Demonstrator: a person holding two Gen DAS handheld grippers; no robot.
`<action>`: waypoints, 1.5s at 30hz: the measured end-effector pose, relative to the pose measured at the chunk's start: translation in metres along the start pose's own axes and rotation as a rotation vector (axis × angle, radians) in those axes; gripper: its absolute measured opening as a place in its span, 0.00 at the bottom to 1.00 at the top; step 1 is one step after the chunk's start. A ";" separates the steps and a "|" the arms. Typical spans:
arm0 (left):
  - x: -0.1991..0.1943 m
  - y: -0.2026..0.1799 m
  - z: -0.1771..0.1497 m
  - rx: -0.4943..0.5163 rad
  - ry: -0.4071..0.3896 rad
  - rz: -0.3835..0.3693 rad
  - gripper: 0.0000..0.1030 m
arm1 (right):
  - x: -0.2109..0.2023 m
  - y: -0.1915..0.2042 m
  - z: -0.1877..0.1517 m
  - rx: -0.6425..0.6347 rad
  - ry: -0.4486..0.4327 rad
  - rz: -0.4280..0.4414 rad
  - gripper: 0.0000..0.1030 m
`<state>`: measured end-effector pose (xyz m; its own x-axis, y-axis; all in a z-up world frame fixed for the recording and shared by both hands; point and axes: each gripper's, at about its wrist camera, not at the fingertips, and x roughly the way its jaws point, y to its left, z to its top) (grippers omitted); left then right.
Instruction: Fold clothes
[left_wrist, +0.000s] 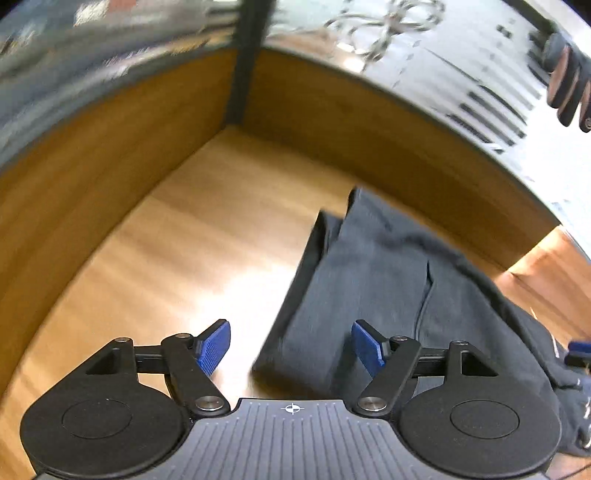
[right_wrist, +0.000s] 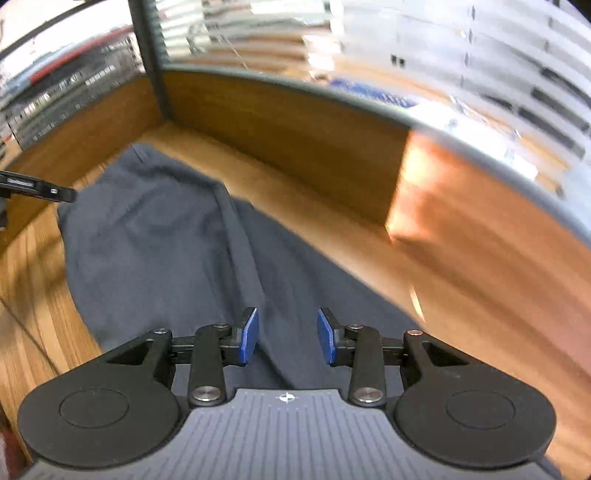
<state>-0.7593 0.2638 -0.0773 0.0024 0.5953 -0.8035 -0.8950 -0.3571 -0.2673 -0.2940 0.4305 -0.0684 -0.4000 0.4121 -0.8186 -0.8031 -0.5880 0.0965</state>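
A dark grey garment lies spread on the wooden table, folded lengthwise with a ridge running along it. My left gripper hovers open over the garment's near left corner, blue pads wide apart with nothing between them. My right gripper is open above the cloth near the central fold, and holds nothing. The tip of the left gripper shows at the left edge of the right wrist view. A blue pad of the right gripper peeks in at the right edge of the left wrist view.
The wooden table is bounded by low wooden walls meeting at a corner with a dark post. A wooden block or partition end stands at the right. A gloved hand shows at top right beyond the wall.
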 end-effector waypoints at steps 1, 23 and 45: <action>0.000 0.001 -0.006 -0.026 0.002 -0.002 0.73 | 0.001 -0.002 -0.007 0.004 0.014 -0.006 0.38; 0.018 -0.017 -0.004 -0.261 -0.064 -0.083 0.26 | 0.003 -0.017 0.019 -0.141 0.010 -0.090 0.01; 0.013 -0.014 0.006 -0.306 -0.159 -0.024 0.13 | 0.006 -0.022 -0.001 -0.005 0.044 -0.135 0.28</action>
<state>-0.7496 0.2808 -0.0813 -0.0694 0.7025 -0.7083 -0.7206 -0.5263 -0.4514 -0.2780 0.4454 -0.0764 -0.2685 0.4569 -0.8480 -0.8462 -0.5325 -0.0190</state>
